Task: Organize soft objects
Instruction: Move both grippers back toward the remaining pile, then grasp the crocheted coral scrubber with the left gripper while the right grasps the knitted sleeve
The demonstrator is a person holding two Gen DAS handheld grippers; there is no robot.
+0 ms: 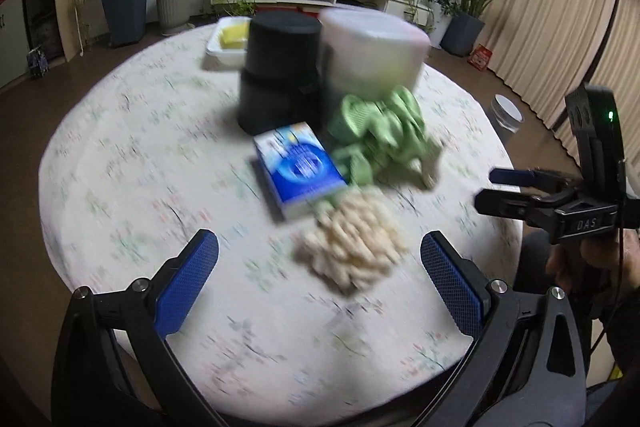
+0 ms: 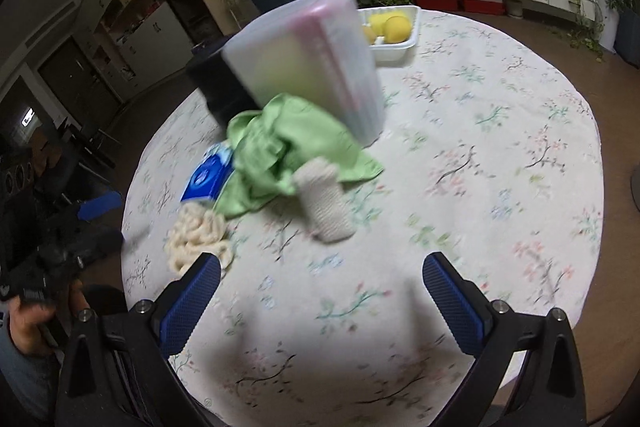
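While both views are smeared by motion blur, the left tongs [image 1: 320, 259] are seen spread wide with nothing between their blue pads, held low over the near edge of the round counter with a pale floral cloth [image 1: 132, 163]. The right tongs [image 2: 322, 283] are likewise spread wide and empty. A crumpled light-green cloth [image 1: 380, 135] is heaped at the counter's middle, touching the foot of a translucent lidded plastic tub [image 1: 372, 51]. Just beside the tub, a black cylindrical container [image 1: 280, 71] is stood. A blue-and-white cardboard box [image 1: 300, 171] is laid against the green cloth, and a cream chenille mop-like cloth [image 1: 352, 239] is found just in front of it. A cream knitted piece [image 2: 324, 203] is partly covered by the green cloth. At the far edge, yellow sponges are held in a white foam tray [image 2: 394, 49].
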